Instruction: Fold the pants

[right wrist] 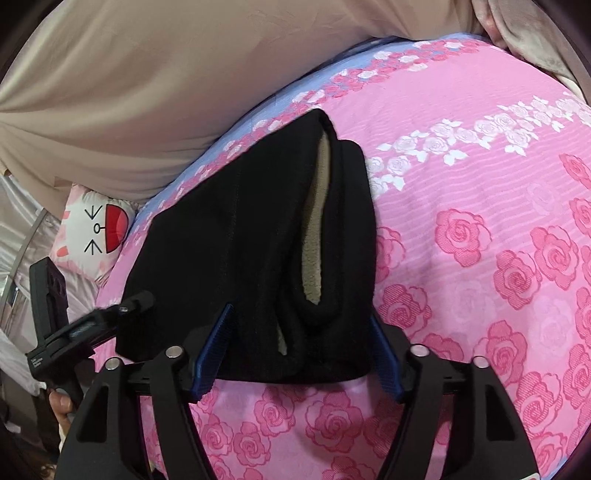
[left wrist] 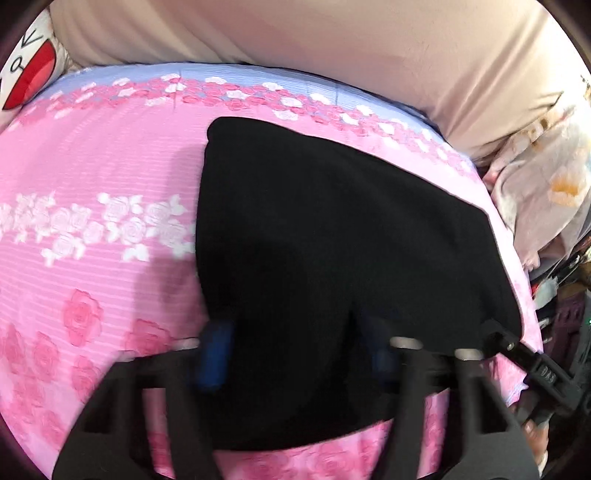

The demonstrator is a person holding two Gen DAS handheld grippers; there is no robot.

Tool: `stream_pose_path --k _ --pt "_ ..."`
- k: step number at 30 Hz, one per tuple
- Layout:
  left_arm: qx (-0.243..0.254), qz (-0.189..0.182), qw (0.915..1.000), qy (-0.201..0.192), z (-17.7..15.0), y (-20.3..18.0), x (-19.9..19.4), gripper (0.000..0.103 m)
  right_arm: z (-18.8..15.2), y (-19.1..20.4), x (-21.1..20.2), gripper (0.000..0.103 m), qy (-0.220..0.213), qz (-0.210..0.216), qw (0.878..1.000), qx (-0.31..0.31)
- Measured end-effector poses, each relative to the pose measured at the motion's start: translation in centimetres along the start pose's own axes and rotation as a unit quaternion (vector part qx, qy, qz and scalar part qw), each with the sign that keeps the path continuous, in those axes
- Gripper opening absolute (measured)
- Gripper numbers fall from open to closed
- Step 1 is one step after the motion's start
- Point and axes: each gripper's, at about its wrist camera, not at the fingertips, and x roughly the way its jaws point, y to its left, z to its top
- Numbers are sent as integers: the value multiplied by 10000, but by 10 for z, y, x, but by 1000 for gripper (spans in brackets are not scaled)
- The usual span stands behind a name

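Note:
The black pants lie folded in a compact bundle on the pink rose-print bedspread. In the right wrist view the pants show their beige fleece lining at an open edge. My left gripper is open, its blue pads spread either side of the near edge of the bundle. My right gripper is open too, its blue pads straddling the near end of the bundle. The left gripper also shows at the left of the right wrist view, and the right gripper at the right of the left wrist view.
A beige duvet lies along the far side of the bed. A white cartoon-face pillow sits at the bed's corner. Floral bedding and clutter lie beyond the right edge of the bed.

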Motion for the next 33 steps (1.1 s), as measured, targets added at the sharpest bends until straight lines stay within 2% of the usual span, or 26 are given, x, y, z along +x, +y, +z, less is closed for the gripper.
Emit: stream_pose_path --k 1,2,5,7,8,10,11,12,13,14,15,16,17,19,22,23,24,25,27,29,31,32,33 --pt "-1 -100 9999 20 1 0 -4 38 1 2 -2 39 -8 61 10000 -26" --pt "52 -209 9998 40 2 -1 -10 33 3 7 -9 37 -49 95 9999 -90" --pt "142 -339 9993 82 3 -6 -30 26 6 21 -36 35 -145 382 9990 -201" --pt "206 -484 9985 121 1 -8 -46 27 2 30 -53 36 -158 276 9987 -406" --pt "266 -486 9983 197 -2 -9 -49 28 0 29 -53 38 -122 179 9988 -432" --pt "401 -119 9984 380 -10 -9 -37 52 -8 15 -42 48 34 -285 9988 -407" --pt "432 198 9981 396 -14 -6 -29 60 -12 1 -35 50 131 -633 9976 -259" --pt "377 248 9982 390 -17 -4 -26 61 -14 -6 -36 51 116 -612 9980 -79" --pt "168 108 9991 362 -19 0 -30 64 -14 -7 -43 51 -20 -451 9989 79" --pt "55 147 9995 282 -18 1 -37 64 -9 6 -56 51 -297 -646 9974 -123" --pt "53 291 9995 110 -17 0 -45 64 -5 17 -65 45 -486 -879 9941 -418" --pt "121 459 9988 -139 -14 -4 -55 65 -1 36 -73 33 -726 -1141 9874 -818" --pt "292 713 9957 -514 -10 -13 -68 77 7 60 -78 31 -932 -1275 9792 -1274" --pt "553 969 9889 -977 -5 -29 -80 97 21 87 -76 30 -1048 -1168 9725 -1722" --pt "947 1099 9819 -1215 1 -57 -77 97 48 91 -28 30 -657 -1372 9653 -2121" --pt "1060 1139 9809 -1165 2 -64 -69 97 59 74 3 29 -206 -1526 9666 -2047" --pt "1150 1173 9805 -1083 3 -68 -60 97 66 53 26 15 107 -1770 9652 -1922" --pt "1254 1224 9804 -904 2 -73 -46 97 74 26 39 1 201 -1866 9677 -1685" --pt "1334 1281 9804 -686 -1 -72 -31 97 84 17 17 0 16 -1443 9844 -1006" --pt "1287 1266 9818 -582 -6 -68 -21 97 83 39 -5 0 -348 -1308 9827 -1268" --pt "1199 1254 9837 -478 -8 -66 -12 97 80 55 1 0 -201 -1129 9807 -1585" --pt "1180 1291 9836 -428 -7 -66 -7 97 79 47 27 0 175 -1523 9724 -1760" --pt "1201 1369 9825 -399 -6 -67 0 97 81 35 42 0 363 -1851 9664 -1746"
